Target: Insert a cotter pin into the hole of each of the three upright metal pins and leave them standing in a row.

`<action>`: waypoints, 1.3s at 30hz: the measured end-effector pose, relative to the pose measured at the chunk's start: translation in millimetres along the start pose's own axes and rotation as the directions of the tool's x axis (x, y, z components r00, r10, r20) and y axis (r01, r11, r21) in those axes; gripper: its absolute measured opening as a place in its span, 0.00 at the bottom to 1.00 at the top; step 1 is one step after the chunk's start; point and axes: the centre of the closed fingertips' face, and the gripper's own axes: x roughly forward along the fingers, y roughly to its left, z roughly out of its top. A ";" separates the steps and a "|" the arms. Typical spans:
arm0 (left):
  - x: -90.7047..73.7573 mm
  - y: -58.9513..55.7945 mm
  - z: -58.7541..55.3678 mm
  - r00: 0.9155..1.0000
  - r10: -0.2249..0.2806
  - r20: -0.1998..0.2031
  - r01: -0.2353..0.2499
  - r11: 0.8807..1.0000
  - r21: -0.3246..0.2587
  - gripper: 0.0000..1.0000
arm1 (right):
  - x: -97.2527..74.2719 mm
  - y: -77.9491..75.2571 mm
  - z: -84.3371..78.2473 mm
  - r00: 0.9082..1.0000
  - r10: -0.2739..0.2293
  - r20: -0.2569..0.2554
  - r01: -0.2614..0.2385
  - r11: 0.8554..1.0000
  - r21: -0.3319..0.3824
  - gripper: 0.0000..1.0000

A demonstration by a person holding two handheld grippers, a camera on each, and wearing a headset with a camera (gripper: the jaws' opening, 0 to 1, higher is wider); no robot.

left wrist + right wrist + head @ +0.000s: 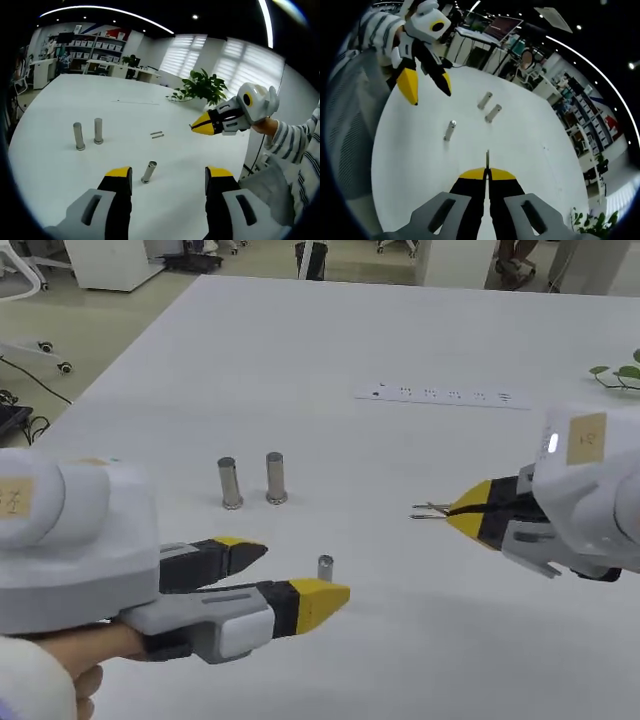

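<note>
3 metal pins stand upright on the white counter. 2 are side by side at the far left, pin A and pin B. The 3rd pin is nearer and to the right, apart from the pair. L tongs are spread w/ nothing in them, and the 3rd pin sits just beyond the tips. R tongs are pressed together on 1 thin cotter pin, which sticks out past the tips, right of the 3 pins.

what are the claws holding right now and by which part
The right claw is shut on a cotter pin, gripped at one end with the rest sticking out. The left claw is open, holding nothing.
</note>
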 end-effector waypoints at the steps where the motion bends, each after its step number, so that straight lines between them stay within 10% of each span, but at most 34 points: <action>1: 0.7 -0.4 0.1 1.000 -0.001 0.000 0.001 1.000 -0.004 0.60 | -1.0 1.7 1.6 1.000 -0.005 0.003 0.005 1.000 -0.018 0.01; 29: 32.6 -53.0 21.7 0.973 -0.230 0.022 0.230 0.963 -0.139 0.32 | -14.6 42.5 29.8 0.996 0.010 0.086 -0.001 0.995 -0.104 0.01; 39: 37.5 -58.0 23.6 0.970 -0.242 0.035 0.245 0.961 -0.129 0.23 | -14.1 46.6 33.2 0.996 0.009 0.094 0.001 0.994 -0.110 0.01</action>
